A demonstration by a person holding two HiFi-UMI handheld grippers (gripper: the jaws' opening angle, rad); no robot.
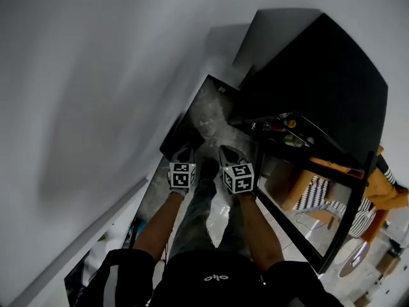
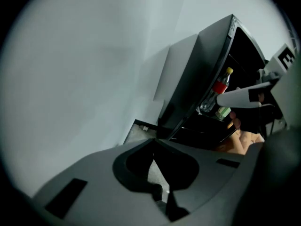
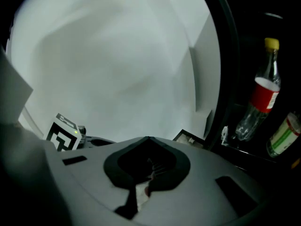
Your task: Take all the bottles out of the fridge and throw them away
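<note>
A clear bottle with a red label and yellow cap (image 3: 261,97) stands on a shelf of the open black fridge (image 1: 319,75), beside a bottle with a green label (image 3: 282,136). Both show in the left gripper view too, the red-label bottle (image 2: 221,85) above the green-label one (image 2: 223,112). My left gripper (image 2: 154,141) is shut and holds nothing. My right gripper (image 3: 148,138) is also shut and empty. In the head view the left gripper (image 1: 187,152) and the right gripper (image 1: 227,152) hang side by side over the floor, left of the fridge shelves and apart from the bottles.
A white wall (image 1: 96,75) fills the left side. Speckled grey floor (image 1: 211,110) lies between the wall and the fridge. The fridge door frame (image 1: 358,203) reaches out at the right, with orange and striped things (image 1: 383,194) beyond it.
</note>
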